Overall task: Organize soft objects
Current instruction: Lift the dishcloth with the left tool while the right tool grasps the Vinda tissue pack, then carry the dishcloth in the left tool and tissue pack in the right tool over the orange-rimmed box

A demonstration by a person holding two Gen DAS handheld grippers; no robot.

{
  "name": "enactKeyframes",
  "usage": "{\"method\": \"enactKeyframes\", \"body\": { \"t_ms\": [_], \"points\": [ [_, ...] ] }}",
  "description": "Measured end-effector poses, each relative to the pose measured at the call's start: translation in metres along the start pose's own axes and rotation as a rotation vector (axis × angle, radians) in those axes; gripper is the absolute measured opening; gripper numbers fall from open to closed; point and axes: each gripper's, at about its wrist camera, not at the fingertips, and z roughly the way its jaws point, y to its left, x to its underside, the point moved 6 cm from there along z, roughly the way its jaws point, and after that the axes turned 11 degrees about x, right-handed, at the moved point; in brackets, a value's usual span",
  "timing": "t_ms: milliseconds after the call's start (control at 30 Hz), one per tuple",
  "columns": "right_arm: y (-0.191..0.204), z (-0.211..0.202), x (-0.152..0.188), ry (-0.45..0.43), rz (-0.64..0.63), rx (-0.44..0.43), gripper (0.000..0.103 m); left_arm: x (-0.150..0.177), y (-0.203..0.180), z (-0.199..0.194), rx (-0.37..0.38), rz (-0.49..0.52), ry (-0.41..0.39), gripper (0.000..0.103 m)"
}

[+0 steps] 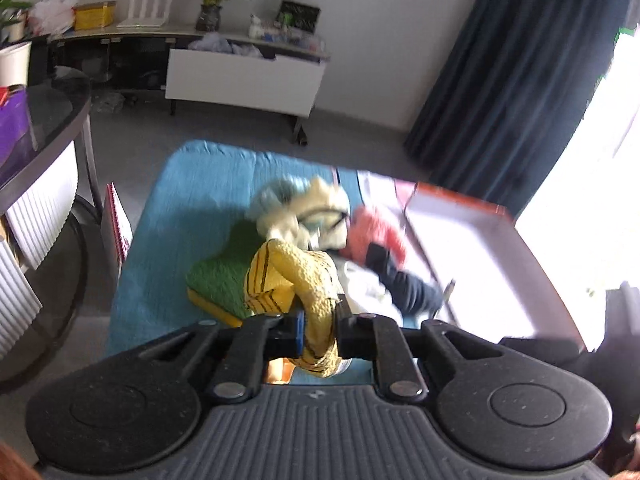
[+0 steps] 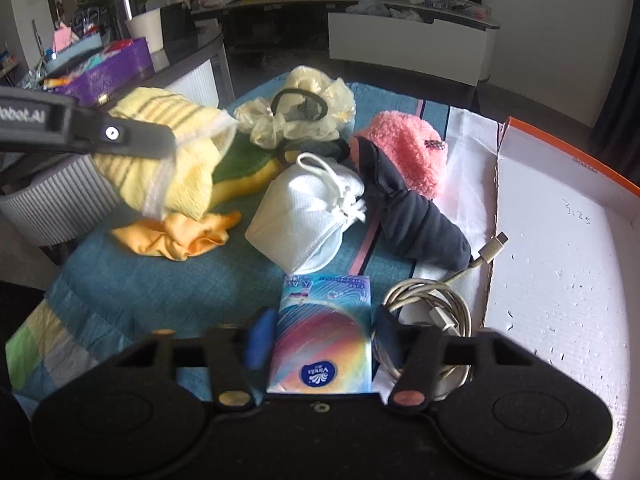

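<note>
Blue cloth (image 2: 168, 280) crowded; left gripper (image 1: 318, 326) clamped on yellow striped towel (image 1: 296, 276), right gripper (image 2: 322, 342) straddling tissue pack (image 2: 322, 340), grip unclear; next, carry to white tray (image 2: 560, 280).

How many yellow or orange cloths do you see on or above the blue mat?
2. The yellow striped cloth is lifted above the mat, pinched in the left gripper. The orange cloth lies crumpled on the blue mat just below it. The pile may hide others.

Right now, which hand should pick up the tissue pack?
Right. Its tongs already straddle the tissue pack, while the left tongs are shut on the yellow striped cloth.
</note>
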Motion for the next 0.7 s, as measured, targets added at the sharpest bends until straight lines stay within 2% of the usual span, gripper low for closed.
{"method": "enactKeyframes", "body": {
  "t_ms": [133,367,500,700],
  "points": [
    [-0.006,-0.011,-0.002,-0.034,0.044,-0.029,0.063,-0.008,0.000,-0.012,-0.030,0.006,-0.031,0.017],
    [-0.022,-0.042,-0.008,-0.079,0.141,-0.142,0.063,-0.009,-0.013,-0.015,-0.006,-0.005,-0.046,0.017],
    [-0.037,-0.059,-0.002,-0.105,0.159,-0.116,0.063,-0.009,-0.025,-0.017,0.011,0.010,-0.052,0.017],
    [-0.079,-0.089,-0.012,-0.183,0.221,-0.012,0.063,-0.006,-0.053,-0.006,0.050,0.048,-0.037,0.017]
  ]
}}
